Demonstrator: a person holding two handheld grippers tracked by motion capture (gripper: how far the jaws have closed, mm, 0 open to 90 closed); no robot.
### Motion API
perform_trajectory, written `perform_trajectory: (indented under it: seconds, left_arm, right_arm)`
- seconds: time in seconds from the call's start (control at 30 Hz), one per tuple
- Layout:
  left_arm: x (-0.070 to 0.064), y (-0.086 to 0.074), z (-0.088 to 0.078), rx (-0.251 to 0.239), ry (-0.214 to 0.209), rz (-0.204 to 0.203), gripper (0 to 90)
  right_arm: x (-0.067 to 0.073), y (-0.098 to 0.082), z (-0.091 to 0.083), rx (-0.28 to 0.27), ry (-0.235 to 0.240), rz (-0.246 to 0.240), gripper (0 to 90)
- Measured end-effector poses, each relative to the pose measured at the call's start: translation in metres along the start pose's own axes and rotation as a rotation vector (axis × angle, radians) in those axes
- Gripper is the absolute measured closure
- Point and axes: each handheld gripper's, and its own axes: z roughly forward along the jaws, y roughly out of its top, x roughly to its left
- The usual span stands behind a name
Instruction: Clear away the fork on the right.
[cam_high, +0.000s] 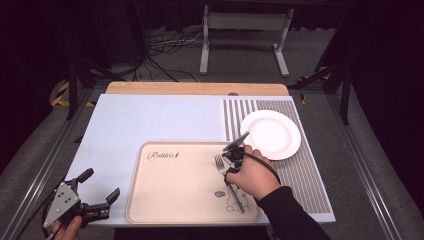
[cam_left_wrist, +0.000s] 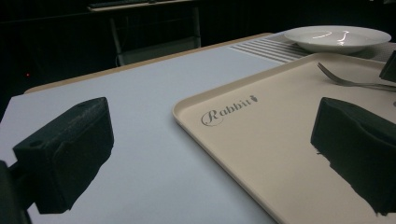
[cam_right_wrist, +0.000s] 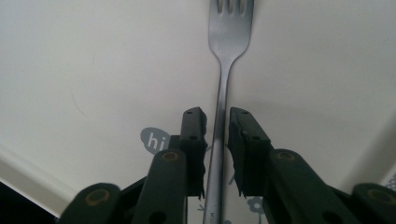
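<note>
A metal fork lies on the beige tray, tines pointing away from the person. In the right gripper view the fork runs up the middle, and my right gripper is shut on its handle, jaws tight on either side, low over the tray. From above, the right gripper sits under the person's hand, tilted down at the tray. My left gripper is open and holds nothing, near the table's front left corner. Its view looks between the jaws of the left gripper across the tray towards the fork.
A white plate stands on a striped placemat at the right, just beyond the tray; it is also the plate far off in the left gripper view. A pale blue mat covers the table. Stands and cables lie behind.
</note>
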Motion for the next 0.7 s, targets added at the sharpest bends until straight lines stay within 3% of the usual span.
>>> perform_trajectory:
  seconds: [0.07, 0.1, 0.13, 0.17, 0.23, 0.27, 0.47, 0.57, 0.7]
  left_arm:
    - [0.0000, 0.0000, -0.0001, 0.001, 0.000, 0.000, 0.1]
    - [0.0001, 0.0002, -0.0002, 0.002, 0.000, 0.001, 0.1]
    - [0.0000, 0.0001, -0.0001, 0.001, 0.000, 0.001, 0.1]
    - [0.0000, 0.0001, -0.0001, 0.001, 0.000, 0.001, 0.1]
    - [-0.0001, 0.0002, -0.0001, 0.002, 0.000, 0.001, 0.1]
    - [-0.0001, 0.0002, -0.0002, 0.003, 0.000, 0.002, 0.1]
    - [0.0001, 0.0001, -0.0002, 0.002, 0.001, 0.000, 0.1]
    - [0.0000, 0.0001, -0.0002, 0.002, 0.001, 0.000, 0.1]
    - [0.0000, 0.0002, -0.0003, 0.005, 0.001, 0.002, 0.1]
  right_arm:
    - [0.0006, 0.0002, -0.0030, -0.043, 0.006, -0.041, 63.2]
    - [0.0006, 0.0002, -0.0030, -0.043, 0.006, -0.041, 63.2]
    - [0.0012, 0.0013, -0.0037, -0.147, 0.025, -0.115, 42.1]
    - [0.0012, 0.0013, -0.0037, -0.147, 0.025, -0.115, 42.1]
    - [-0.0007, 0.0034, -0.0052, -0.238, 0.046, -0.184, 38.0]
    - [-0.0017, 0.0039, -0.0059, -0.256, 0.052, -0.202, 38.6]
    - [-0.0058, 0.0026, -0.0054, -0.319, 0.100, -0.358, 58.1]
    - [-0.0058, -0.0006, -0.0024, -0.344, 0.112, -0.406, 72.3]
    - [-0.0069, -0.0040, 0.0029, -0.342, 0.089, -0.438, 88.9]
